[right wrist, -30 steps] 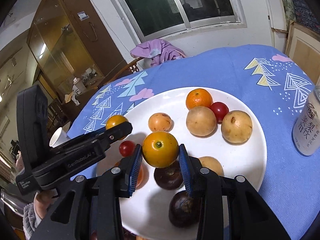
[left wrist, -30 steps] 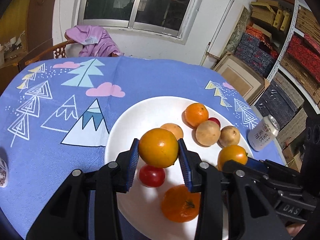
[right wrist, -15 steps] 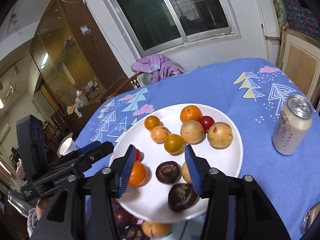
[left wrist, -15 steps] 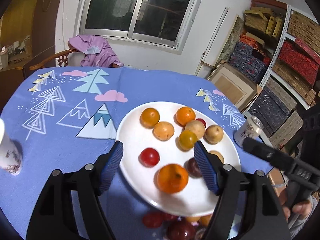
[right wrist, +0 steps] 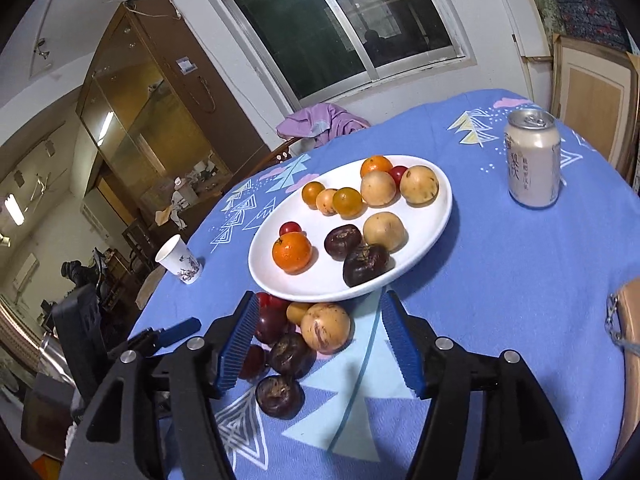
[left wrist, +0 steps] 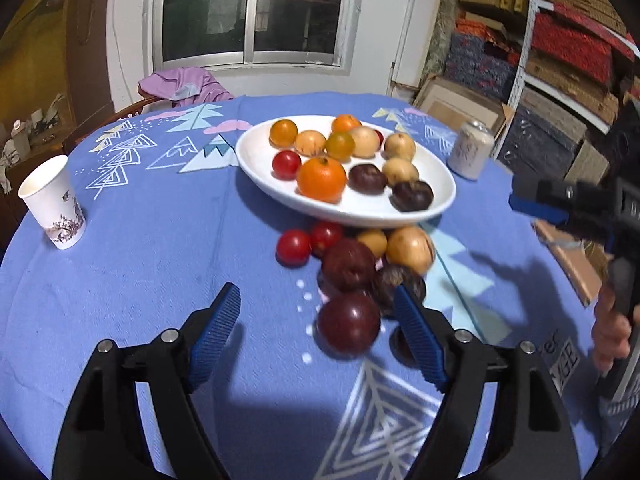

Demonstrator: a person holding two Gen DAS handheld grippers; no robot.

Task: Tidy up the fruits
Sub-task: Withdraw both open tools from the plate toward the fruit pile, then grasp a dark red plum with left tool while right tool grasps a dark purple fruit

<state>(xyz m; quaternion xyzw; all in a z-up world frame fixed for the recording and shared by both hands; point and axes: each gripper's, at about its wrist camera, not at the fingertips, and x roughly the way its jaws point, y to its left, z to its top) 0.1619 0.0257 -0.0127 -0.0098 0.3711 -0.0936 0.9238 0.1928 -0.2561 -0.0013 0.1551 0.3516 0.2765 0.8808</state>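
Blue tablecloth [left wrist: 152, 264] with tree prints covers the round table, and a white plate [left wrist: 256, 160] of fruit sits past its middle. Both claws hang spread wide with nothing between the pads: the left gripper [left wrist: 320, 338] and the right gripper [right wrist: 320, 342].

Only the left wrist view shows a dark red plum [left wrist: 349, 329] lying on the cloth between the left pads, nearer the right one, along with the stacked boxes [left wrist: 560, 60] against the right wall. Only the right wrist view shows the wooden cabinet [right wrist: 152, 120] beyond the table's far left edge.

Loose fruit clusters against the plate's near rim: two cherry tomatoes [left wrist: 294, 246], plums, and a tan round fruit [right wrist: 326, 326].

A paper cup [left wrist: 52, 202] stands near the left edge, a drink can [right wrist: 532, 158] right of the plate. Bare cloth stretches between cup and fruit.
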